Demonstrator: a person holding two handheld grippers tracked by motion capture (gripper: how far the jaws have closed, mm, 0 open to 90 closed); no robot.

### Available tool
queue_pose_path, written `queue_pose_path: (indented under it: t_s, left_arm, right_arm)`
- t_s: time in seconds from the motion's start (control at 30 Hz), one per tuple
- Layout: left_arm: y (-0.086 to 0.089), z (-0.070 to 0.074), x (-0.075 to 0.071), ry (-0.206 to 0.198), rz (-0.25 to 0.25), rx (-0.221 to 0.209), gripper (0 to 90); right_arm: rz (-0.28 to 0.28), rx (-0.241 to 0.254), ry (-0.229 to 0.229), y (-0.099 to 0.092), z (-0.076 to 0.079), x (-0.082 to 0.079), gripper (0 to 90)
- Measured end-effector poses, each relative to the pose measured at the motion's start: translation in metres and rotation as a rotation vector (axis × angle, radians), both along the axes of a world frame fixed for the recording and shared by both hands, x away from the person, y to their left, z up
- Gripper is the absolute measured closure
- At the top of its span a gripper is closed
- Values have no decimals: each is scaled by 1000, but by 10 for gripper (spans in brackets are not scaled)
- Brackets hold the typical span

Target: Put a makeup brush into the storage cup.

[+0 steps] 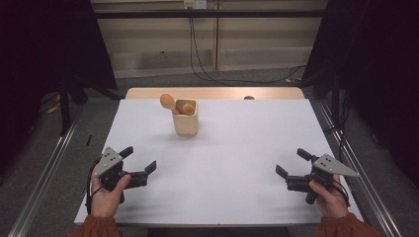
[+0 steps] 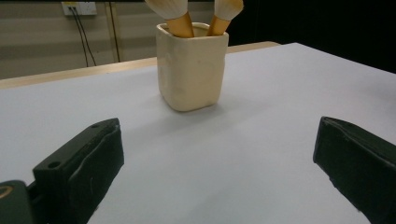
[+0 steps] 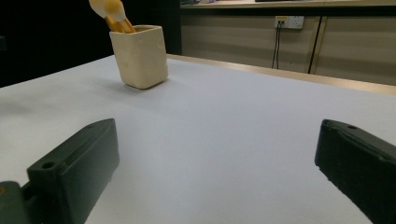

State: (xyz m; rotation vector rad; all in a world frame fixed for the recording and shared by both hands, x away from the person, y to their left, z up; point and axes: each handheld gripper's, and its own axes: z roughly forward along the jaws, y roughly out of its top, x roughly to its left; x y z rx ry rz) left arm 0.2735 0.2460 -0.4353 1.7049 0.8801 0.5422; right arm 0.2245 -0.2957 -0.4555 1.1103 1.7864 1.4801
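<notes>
A cream square holder (image 1: 186, 123) stands upright on the white table (image 1: 237, 148), left of centre and toward the far edge, with two wooden-handled brushes (image 1: 173, 104) leaning out of its top to the left. The left gripper (image 1: 140, 161) rests near the near-left corner, jaws spread apart. The right gripper (image 1: 292, 164) sits near the near-right corner, jaws likewise apart. Both lie well apart from the holder.

surface: white-topped table (image 1: 222, 163) | on it: cream square cup (image 1: 186, 122), upright, far-left of centre

Matt cream ceramic-looking cup (image 2: 191, 65), faintly uneven; brushes (image 2: 180, 18) with glossy wooden handles and soft bristles; smooth matt white bench (image 1: 222, 148), wood edge; matt black plastic claw jaws.
</notes>
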Motion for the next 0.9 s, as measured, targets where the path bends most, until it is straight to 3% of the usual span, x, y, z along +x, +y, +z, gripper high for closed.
queue_pose_path:
  t_s: [0.27, 0.47, 0.63, 0.9]
  left_arm:
    - [3, -2, -14, -18, -8, 17, 19]
    - [7, -7, -23, -7, 27, 4, 18]
    - [10, -8, -24, -32, 38, -9, 21]
    - [13, -11, -22, -8, 59, -20, 21]
  right_arm:
    - [6, 3, -2, 1, 0, 2, 0]
    - [12, 1, 5, 3, 0, 3, 0]
    - [11, -1, 3, 2, 0, 3, 0]
    - [10, 1, 4, 2, -1, 4, 0]
